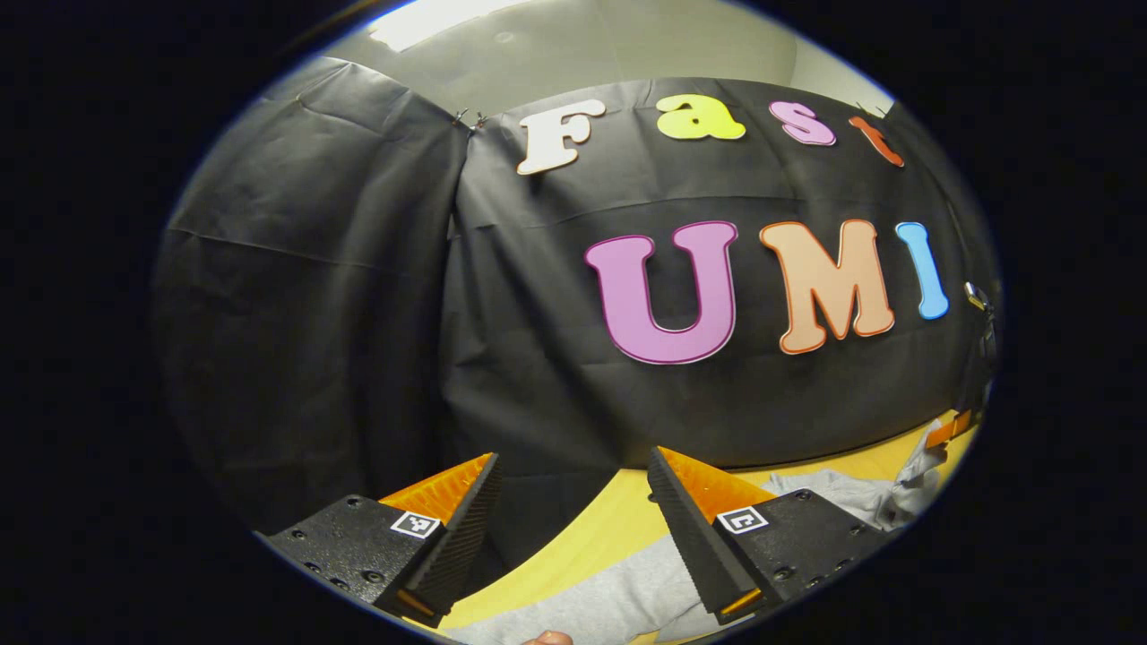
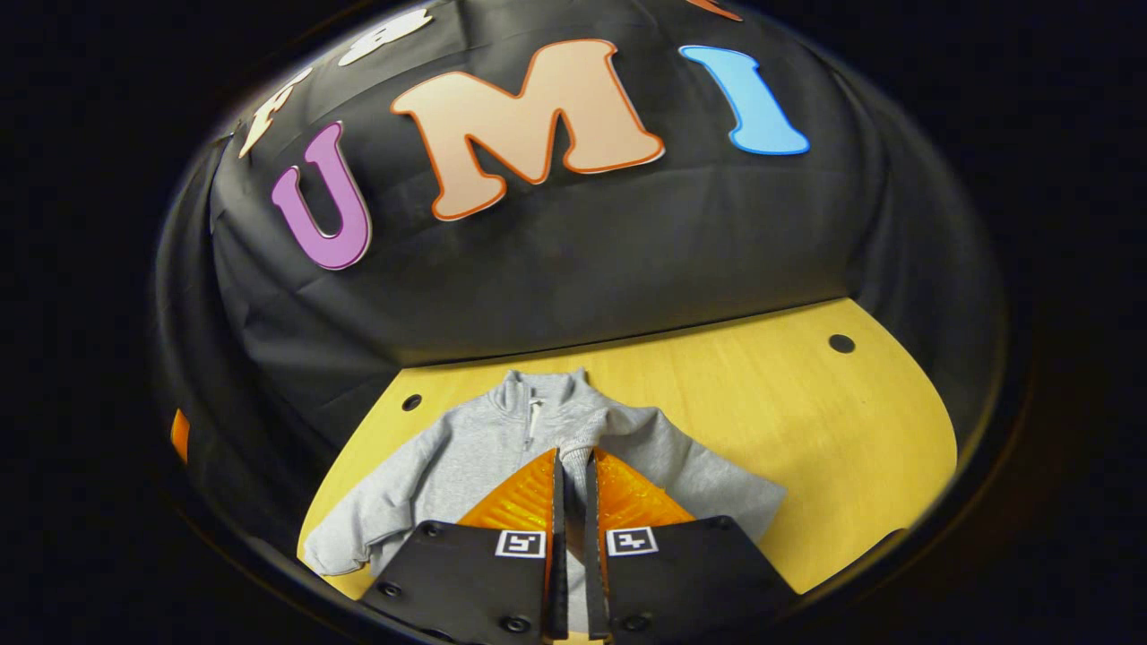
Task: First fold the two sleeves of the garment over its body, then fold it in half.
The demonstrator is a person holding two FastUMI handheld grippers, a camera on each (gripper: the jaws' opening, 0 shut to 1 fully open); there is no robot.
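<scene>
As garment [image 2: 466,457] lies flat, collar points toward wall.

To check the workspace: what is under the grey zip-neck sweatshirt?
The grey zip-neck sweatshirt lies on the yellow wooden table. Anything between them is hidden; the right gripper covers its middle.

**Garment on table, grippers over near edge**

Garment [image 2: 502,448] lies flat on the table [image 2: 806,421], collar toward the back wall [image 2: 556,269], left of the table's middle in the right gripper view. One sleeve [image 2: 345,537] stretches out to the left near edge; the other sleeve [image 2: 591,439] lies folded over the body. Right gripper [image 2: 571,470] sits above the garment's centre. Left gripper [image 1: 573,502] hangs over the table's left end, garment below and to its right.
</scene>
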